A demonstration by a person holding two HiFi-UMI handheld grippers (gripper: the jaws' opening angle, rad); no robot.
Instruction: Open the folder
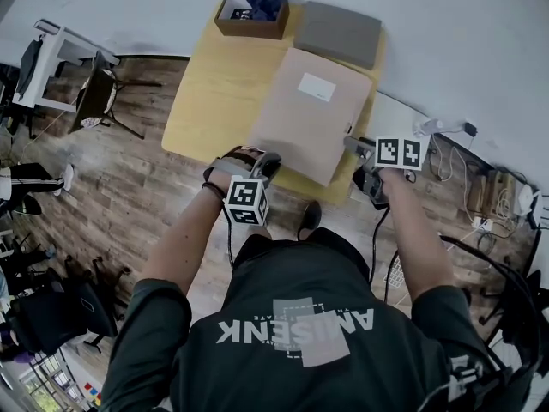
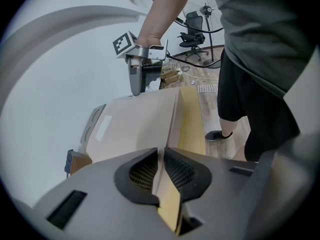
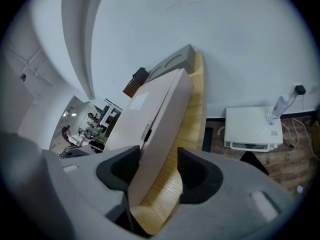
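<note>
Folder point(image 1: 302, 118), just 1, on table point(image 1: 210, 93); 2 tools: L tool point(image 2: 161, 159) pinches cover edge, R tool point(image 3: 159, 164) wide astride corner.

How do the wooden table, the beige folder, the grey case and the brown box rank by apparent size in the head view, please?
1. wooden table
2. beige folder
3. grey case
4. brown box, only slightly smaller, nearly alike

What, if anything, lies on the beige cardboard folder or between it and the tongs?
Nothing visible. The left tongs are shut on the beige cardboard folder's near edge, the open right tongs straddle its corner; its top is bare save a white label. The grey flat case lies beyond its far edge.
</note>
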